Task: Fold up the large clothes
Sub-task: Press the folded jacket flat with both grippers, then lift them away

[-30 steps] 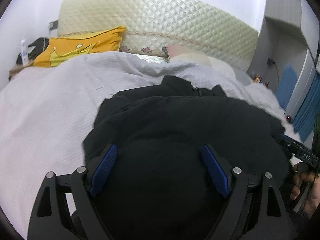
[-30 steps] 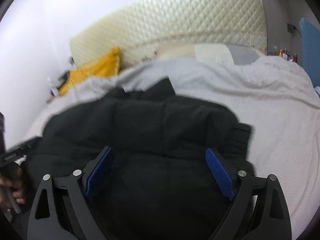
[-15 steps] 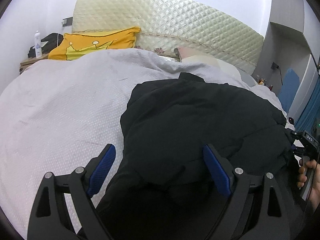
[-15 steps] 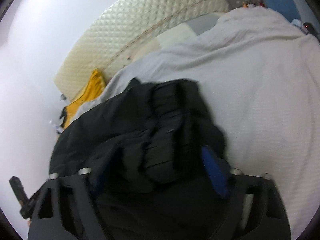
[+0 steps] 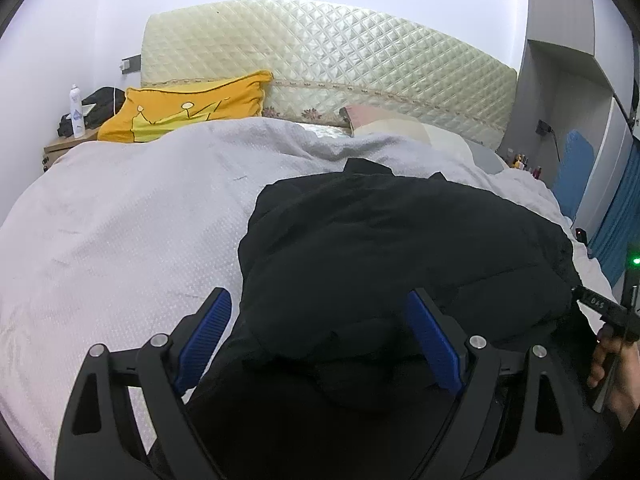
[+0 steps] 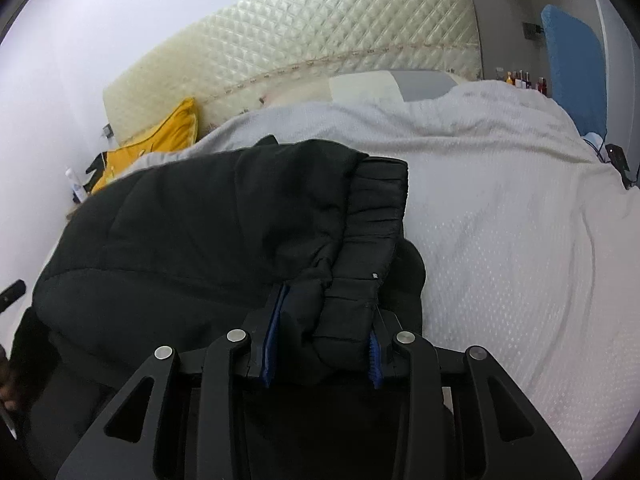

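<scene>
One black padded jacket lies bunched on the white bedspread, toward the near edge of the bed and well short of the quilted headboard. The right claw is closing, its blue pads pinching a gathered fold of the jacket's ribbed hem or cuff, so the fabric is gripped between them. The left claw is spread wide over the jacket's near left edge, nothing pressed between its pads. A yellow pillow rests at the head of the bed on the left. A person's hand shows at the right edge of the left wrist view.
</scene>
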